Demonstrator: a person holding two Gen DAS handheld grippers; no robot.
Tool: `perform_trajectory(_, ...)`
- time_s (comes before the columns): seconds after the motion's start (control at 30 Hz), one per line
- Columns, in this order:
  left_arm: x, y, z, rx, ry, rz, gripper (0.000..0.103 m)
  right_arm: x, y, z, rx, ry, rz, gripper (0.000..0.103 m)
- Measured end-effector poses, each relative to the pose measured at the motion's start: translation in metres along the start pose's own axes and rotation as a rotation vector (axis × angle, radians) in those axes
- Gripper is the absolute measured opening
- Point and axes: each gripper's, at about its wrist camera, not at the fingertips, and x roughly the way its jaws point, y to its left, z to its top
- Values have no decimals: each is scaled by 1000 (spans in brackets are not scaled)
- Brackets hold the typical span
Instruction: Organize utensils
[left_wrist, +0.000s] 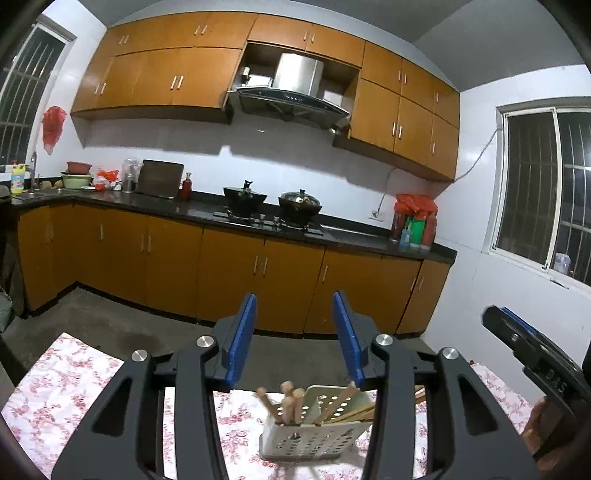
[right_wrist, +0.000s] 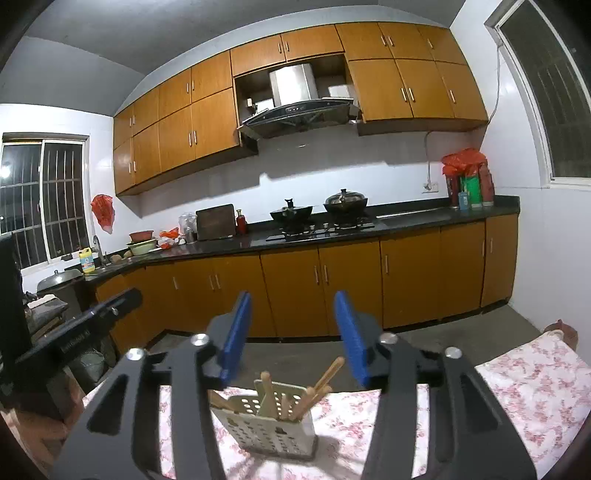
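Kitchen, night-dark barred windows, white tiled walls. Orange-brown cabinets (left_wrist: 229, 258) above and below a dark counter (left_wrist: 207, 216); range hood (left_wrist: 291, 96) over a two-burner hob carrying two black lidded woks (left_wrist: 245, 199). Cutting board (left_wrist: 159, 179) propped against the wall, red bottle (left_wrist: 187, 186) beside it, basins and a yellow bottle (left_wrist: 17, 179) near the sink at the far left, red-bagged items (left_wrist: 415, 218) at the counter's right end.

Foreground: worktop under a pink floral cloth (left_wrist: 70, 391).

Item: utensil holder (left_wrist: 317, 432), pale, perforated, upright on the cloth. Contents: wooden chopsticks (left_wrist: 291, 402) leaning in several directions, tips above the rim; further sticks slant towards its right side.

Left gripper (left_wrist: 295, 332): blue-padded fingers (left_wrist: 242, 339) parted, nothing between them. Holder sits low and centred, below the finger gap, closer to the camera than the tips, not touching the pads.

Right gripper (right_wrist: 293, 332): fingers (right_wrist: 351, 336) likewise apart and empty. Holder (right_wrist: 269, 424) low in its view, under the gap, slightly left of centre; one chopstick (right_wrist: 328, 371) points up toward the right pad, apart from it.

Each gripper shows at the edge of the other's view, side by side.
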Motion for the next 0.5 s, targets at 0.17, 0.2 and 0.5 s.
perform_trajectory(0.17,-26,10,1,8,-15,33,68,-32,5,-6,-34,5,-9,73)
perform_trajectory(0.2,-31,11,1,17,-19,41,76,-39,8,-9,-48,5,-15,79)
perform_trajectory(0.5,-90,7,-28,129,-33,83,101,-91,36,-51,-161,46,-84,99)
